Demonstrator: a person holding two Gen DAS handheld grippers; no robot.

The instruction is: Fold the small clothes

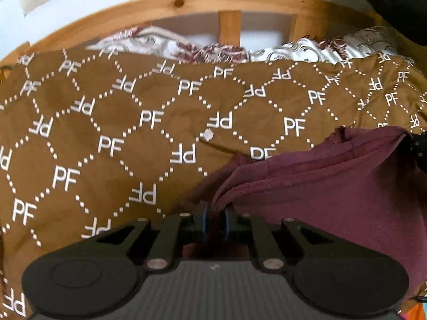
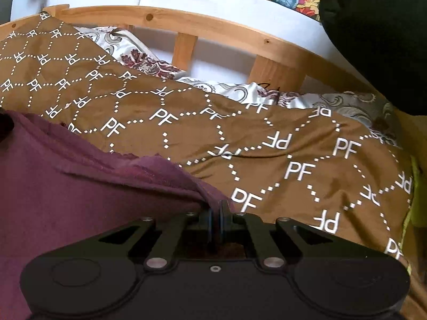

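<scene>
While both of my grippers grip the same maroon garment (image 1: 333, 186) over the bed, much of the cloth runs out of frame. My left gripper (image 1: 215, 220) has a bunched corner between its blue-edged pads (image 1: 205, 221), which stand slightly apart with fabric filling the gap; I read that as a pinch on the cloth. From there the garment spreads right and down, its far edge cut off by the picture's border. A dark part of the other tool (image 1: 419, 149) shows at the cloth's upper right corner, mostly out of view.

From the right wrist camera, my right gripper (image 2: 215, 220) is almost fully closed on a fold of the same garment (image 2: 66, 186), which fills the lower left and passes under the tool body, so I cannot see its lower edge. Beneath it lies a brown bedspread (image 1: 120, 133) printed with white "PF" letters and dotted diamonds. A floral sheet (image 1: 213, 50) peeks out behind it, before a wooden bed rail (image 1: 229, 2). A black shape (image 2: 379, 34) at upper right is too dark to make out.
</scene>
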